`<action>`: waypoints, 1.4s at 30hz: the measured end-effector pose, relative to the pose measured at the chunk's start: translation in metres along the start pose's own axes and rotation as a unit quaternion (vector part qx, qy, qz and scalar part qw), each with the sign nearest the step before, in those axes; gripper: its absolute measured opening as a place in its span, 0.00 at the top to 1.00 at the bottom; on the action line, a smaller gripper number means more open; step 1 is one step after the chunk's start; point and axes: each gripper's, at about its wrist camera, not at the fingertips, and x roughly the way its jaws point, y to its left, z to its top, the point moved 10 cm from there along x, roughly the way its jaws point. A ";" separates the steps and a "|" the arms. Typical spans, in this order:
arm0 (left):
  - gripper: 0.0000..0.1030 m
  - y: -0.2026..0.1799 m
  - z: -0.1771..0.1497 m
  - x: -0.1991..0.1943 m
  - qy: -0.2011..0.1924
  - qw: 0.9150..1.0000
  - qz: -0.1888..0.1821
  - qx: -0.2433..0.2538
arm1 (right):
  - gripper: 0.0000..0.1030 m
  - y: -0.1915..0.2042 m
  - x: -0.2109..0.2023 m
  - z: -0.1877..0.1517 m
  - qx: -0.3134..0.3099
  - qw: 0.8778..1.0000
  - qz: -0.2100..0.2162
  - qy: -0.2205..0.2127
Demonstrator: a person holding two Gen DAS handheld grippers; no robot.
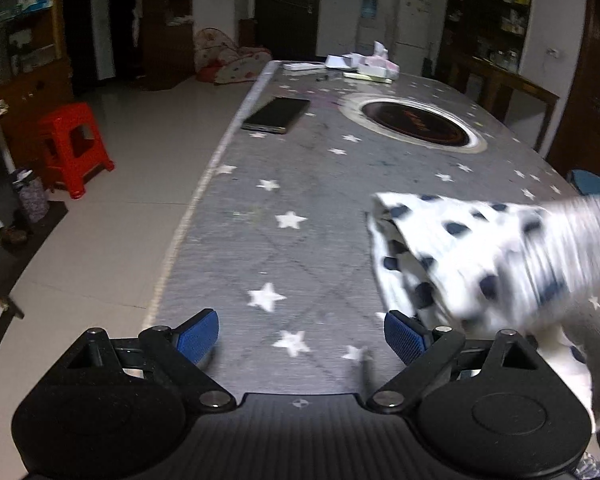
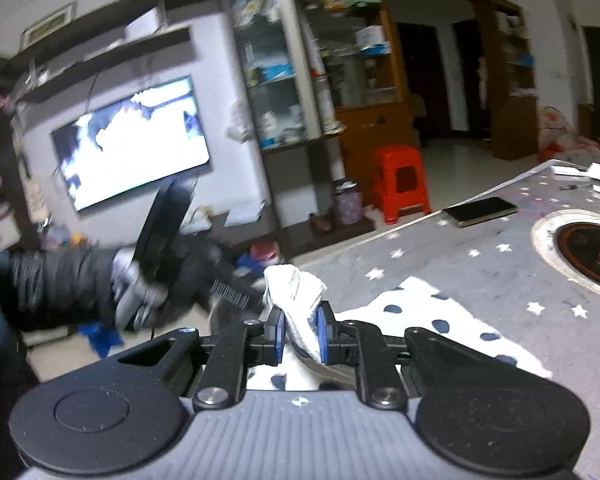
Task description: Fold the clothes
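A white garment with dark dots lies on the grey star-patterned table, blurred at the right of the left wrist view. My left gripper is open and empty above the table, its right pad close to the cloth's edge. In the right wrist view my right gripper is shut on a bunched fold of the garment, the rest of the cloth spread on the table to the right. The left gripper's body shows to the left, blurred.
A dark phone lies near the table's left edge, a round inset burner sits mid-table, and papers and boxes are at the far end. A red stool stands on the floor at left.
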 end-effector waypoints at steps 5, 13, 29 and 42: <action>0.11 0.008 0.007 -0.007 -0.013 1.000 0.008 -0.010 | 0.85 0.030 0.001 -0.035 -0.062 0.997 0.014 0.044; 0.09 -0.013 0.021 -0.016 -0.034 0.999 -0.018 0.012 | 0.65 0.052 -0.013 -0.063 -0.096 0.990 0.038 0.094; 0.09 -0.066 0.024 -0.034 -0.054 0.995 -0.077 0.039 | 0.64 0.040 0.004 -0.048 -0.038 0.995 0.043 0.086; 0.45 -0.103 0.014 -0.039 -0.063 0.984 -0.156 0.054 | 0.60 0.003 0.031 -0.047 0.002 0.995 0.020 0.101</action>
